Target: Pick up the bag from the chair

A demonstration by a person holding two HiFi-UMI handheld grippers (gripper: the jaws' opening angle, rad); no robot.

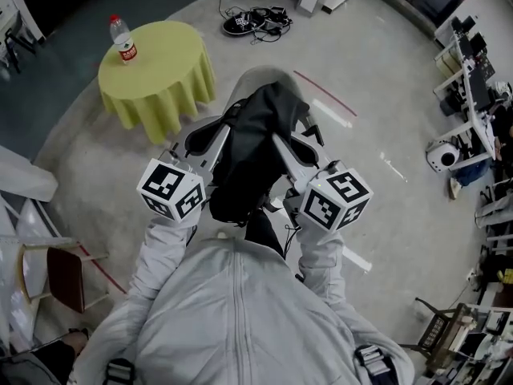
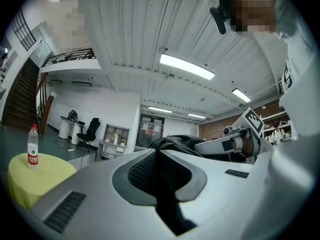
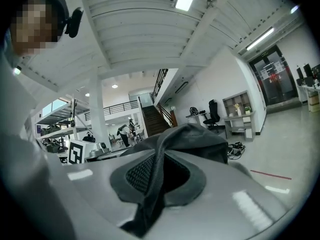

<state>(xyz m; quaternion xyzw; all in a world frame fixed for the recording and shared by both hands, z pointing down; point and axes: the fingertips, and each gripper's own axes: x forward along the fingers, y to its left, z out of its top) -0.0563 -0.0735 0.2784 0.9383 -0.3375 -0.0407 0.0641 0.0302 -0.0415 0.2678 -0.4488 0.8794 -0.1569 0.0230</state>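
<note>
The black bag (image 1: 248,151) hangs in front of my chest, held between both grippers above a pale grey chair (image 1: 258,77) that it mostly hides. My left gripper (image 1: 212,141) is shut on a black strap of the bag at its left side. My right gripper (image 1: 295,152) is shut on the bag's fabric at its right side. In the left gripper view the strap (image 2: 164,184) runs between the closed jaws of the left gripper (image 2: 159,160), with the bag (image 2: 176,143) beyond. In the right gripper view a fold of fabric (image 3: 152,194) is pinched in the right gripper (image 3: 160,165), and the bag (image 3: 197,139) bulges past the tips.
A round table with a yellow cloth (image 1: 160,74) stands at the far left with a water bottle (image 1: 122,38) on it. Shoes and cables (image 1: 256,20) lie on the floor beyond. A dark red chair (image 1: 64,277) stands at my left, and desks with equipment (image 1: 473,79) line the right.
</note>
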